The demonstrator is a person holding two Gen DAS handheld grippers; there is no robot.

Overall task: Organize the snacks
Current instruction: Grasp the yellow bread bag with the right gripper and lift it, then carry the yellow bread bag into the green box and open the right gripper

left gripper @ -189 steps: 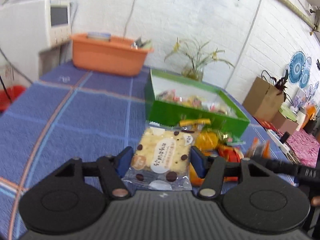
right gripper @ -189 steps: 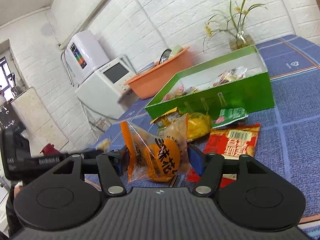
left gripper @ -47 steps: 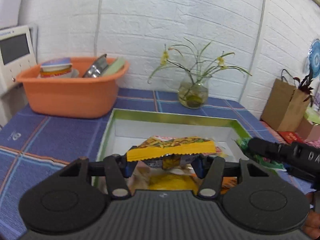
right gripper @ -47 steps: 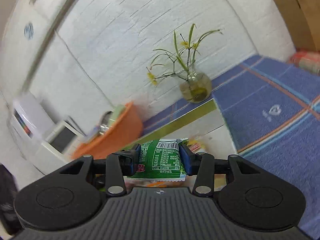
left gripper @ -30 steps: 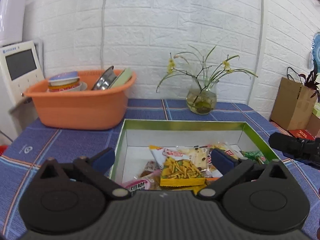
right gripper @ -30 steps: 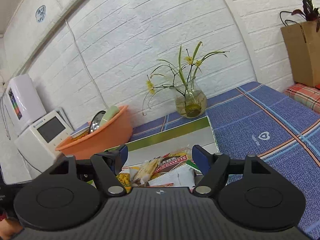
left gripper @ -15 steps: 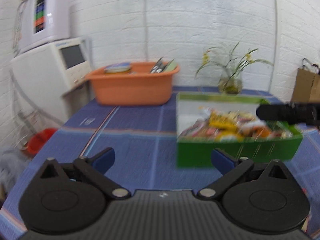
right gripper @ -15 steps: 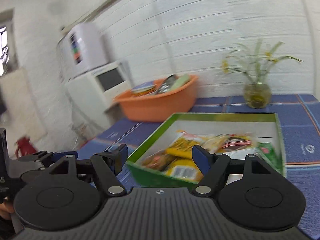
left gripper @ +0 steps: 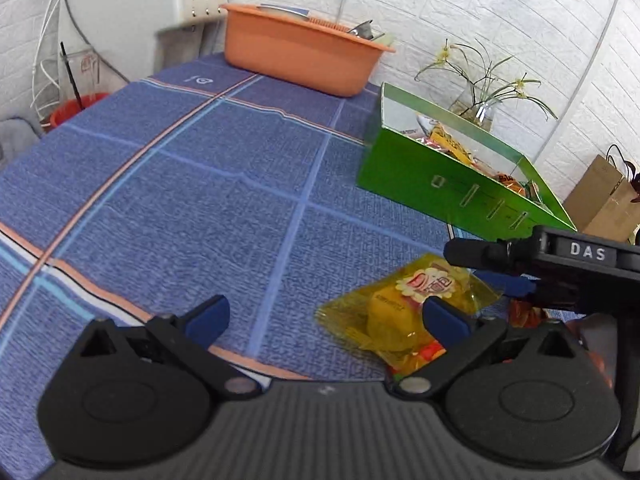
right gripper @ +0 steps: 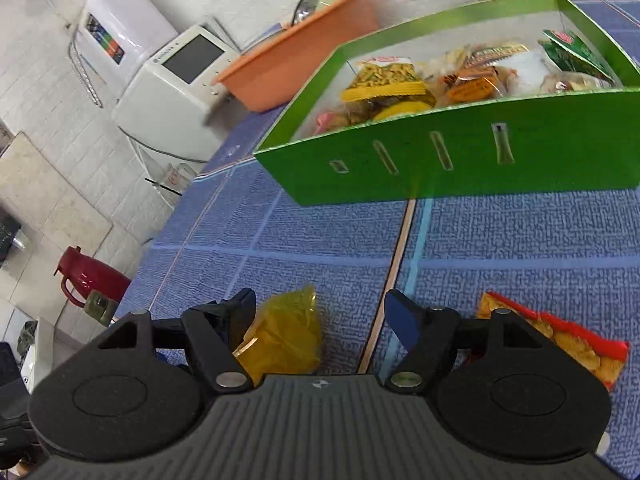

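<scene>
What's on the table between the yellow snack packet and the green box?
Nothing. In the right wrist view, only bare blue tablecloth stretches from the yellow snack packet to the green box. The left wrist view shows the same bare stretch.

We hold our left gripper (left gripper: 324, 318) low with fingers spread wide; our right gripper (right gripper: 322, 312) is likewise low, wide apart, gripping nothing.

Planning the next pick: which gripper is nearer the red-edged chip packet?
Right. The right gripper hangs just left of the red-edged chip packet; the left gripper sits farther away, beside the yellow packet.
</scene>
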